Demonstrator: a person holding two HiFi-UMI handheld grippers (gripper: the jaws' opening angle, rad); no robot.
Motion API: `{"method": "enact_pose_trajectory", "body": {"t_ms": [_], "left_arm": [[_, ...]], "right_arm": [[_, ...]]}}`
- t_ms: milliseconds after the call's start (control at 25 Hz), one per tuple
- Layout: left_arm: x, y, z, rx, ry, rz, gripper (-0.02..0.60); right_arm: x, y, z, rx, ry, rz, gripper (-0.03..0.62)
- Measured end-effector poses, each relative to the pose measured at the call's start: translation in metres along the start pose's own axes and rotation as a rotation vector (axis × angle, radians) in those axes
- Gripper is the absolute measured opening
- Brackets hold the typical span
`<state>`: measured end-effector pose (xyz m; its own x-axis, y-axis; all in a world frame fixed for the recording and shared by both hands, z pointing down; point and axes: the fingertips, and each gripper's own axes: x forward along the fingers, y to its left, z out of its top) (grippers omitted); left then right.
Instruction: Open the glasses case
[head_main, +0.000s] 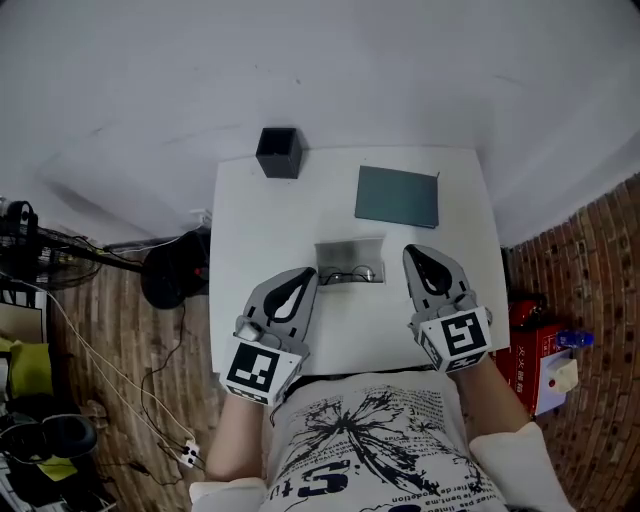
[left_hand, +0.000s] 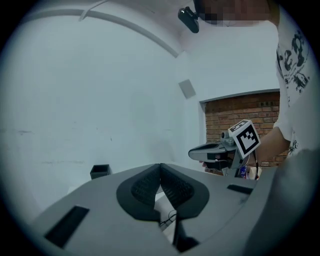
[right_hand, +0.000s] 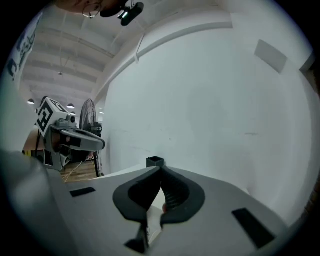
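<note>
Head view — grey rectangular glasses case (head_main: 349, 250) | square black box (head_main: 279, 152)

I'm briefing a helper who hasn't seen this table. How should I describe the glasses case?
Find the white square table, then its middle. The grey rectangular glasses case lies there, open, with thin-framed glasses inside; the black open-topped box sits at the back left corner and the flat dark green rectangle at the back right.

The white table (head_main: 250, 250) is carrying a black box (head_main: 279, 152) at its far left corner, a dark green pad (head_main: 397, 196) far right, and the grey glasses case (head_main: 350, 255) centrally.
</note>
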<state>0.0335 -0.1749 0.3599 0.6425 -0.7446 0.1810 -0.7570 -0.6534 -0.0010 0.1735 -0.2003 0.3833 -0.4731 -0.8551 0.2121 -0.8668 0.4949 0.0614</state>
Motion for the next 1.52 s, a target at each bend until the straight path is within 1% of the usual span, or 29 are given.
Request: {"method": "enact_pose_trajectory", "body": {"t_ms": [160,240,280,480,640,840,1080,1520], "left_arm": [[-0.02,-0.004,0.026,0.026,-0.031,-0.017,0.014],[-0.029,-0.005,0.041,0.024,-0.081,-0.016,0.014],[-0.033,-0.005,0.045,0.029,-0.09,-0.017,0.014],[-0.047,0.001,0.051,0.043,-0.096,0.004,0.014],[-0.051,0.003,0.058,0.027,-0.123,0.024,0.014],[-0.051,0.002,0.051,0.051,-0.084,0.02,0.014],[-0.048,0.004,0.048,0.04,-0.074,0.035,0.014],[-0.039,0.003,0.045,0.034,-0.058,0.049,0.014]], "right_arm": [[-0.02,0.004,0.019,-0.007,-0.059,-0.022,0.014],[-0.03,0.006,0.028,0.005,-0.085,-0.032,0.014],[-0.034,0.007,0.033,0.011,-0.096,-0.033,0.014],[-0.046,0.02,0.05,-0.046,-0.144,-0.01,0.012],[-0.048,0.029,0.055,-0.078,-0.157,0.006,0.012],[-0.046,0.029,0.059,-0.053,-0.165,0.024,0.012],[-0.044,0.028,0.056,-0.036,-0.164,0.045,0.012],[-0.041,0.018,0.051,-0.028,-0.172,0.033,0.012]]}}
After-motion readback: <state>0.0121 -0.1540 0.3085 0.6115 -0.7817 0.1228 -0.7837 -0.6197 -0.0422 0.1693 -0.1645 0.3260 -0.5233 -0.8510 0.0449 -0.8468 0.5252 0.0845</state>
